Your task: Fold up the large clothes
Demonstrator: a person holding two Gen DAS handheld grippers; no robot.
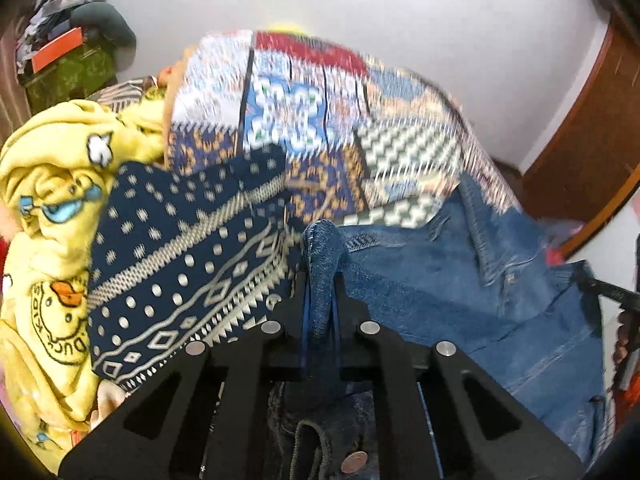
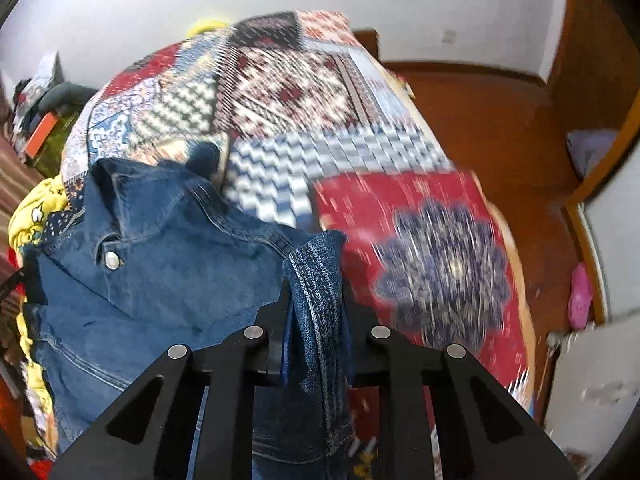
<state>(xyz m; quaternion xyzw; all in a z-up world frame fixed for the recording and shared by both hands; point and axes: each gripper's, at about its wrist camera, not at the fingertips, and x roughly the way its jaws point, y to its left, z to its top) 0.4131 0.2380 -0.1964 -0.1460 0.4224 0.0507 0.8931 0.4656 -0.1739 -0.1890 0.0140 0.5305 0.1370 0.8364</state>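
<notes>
Two grips: both grippers are clamped on the denim jacket.
Left gripper: jaws together on a bunched fold of jacket hem.
Right gripper: jaws together on a folded, stitched edge.
Jacket location: spread on the patchwork quilt, between the two grippers.
Handling: judged heavy, stiff for cloth, not slippery; seams resist creasing.
Hold points: thick hems and seams, not single-layer panels.
Hazard: metal snap button may snag.

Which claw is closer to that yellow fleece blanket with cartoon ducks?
Left. The left claw, pinching dark denim, has the yellow duck blanket close beside it, past a navy patterned cloth. From the right claw, it lies beyond the blue denim jacket.
</notes>
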